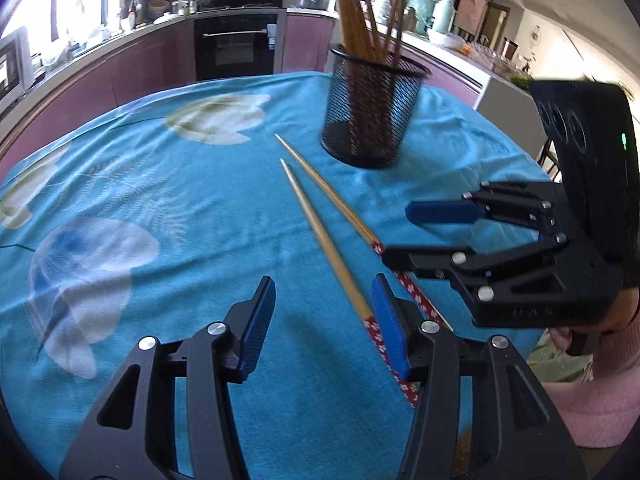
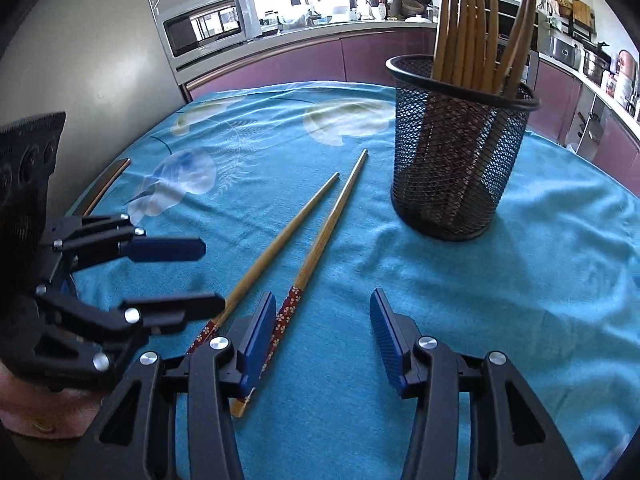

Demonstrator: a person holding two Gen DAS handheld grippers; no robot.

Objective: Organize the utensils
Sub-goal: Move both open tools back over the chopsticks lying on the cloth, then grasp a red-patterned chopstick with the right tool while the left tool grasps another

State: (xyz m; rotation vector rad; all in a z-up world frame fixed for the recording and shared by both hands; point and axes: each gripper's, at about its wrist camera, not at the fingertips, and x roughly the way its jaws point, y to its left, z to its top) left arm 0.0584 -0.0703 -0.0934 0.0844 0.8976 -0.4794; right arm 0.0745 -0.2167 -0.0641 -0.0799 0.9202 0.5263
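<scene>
Beside the mesh holder [image 2: 460,152], two chopsticks [image 2: 320,224] lie near both grippers' spread, unloaded fingers [image 1: 256,320]; bare cloth [image 2: 520,300] rightward.

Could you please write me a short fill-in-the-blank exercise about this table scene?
1. ____ loose bamboo chopsticks lie on the blue floral tablecloth.
2. The black wire-mesh cup stands ____ and holds more chopsticks.
3. Both the left gripper and the right gripper have their fingers ____.

Missing words: two; upright; open
</scene>
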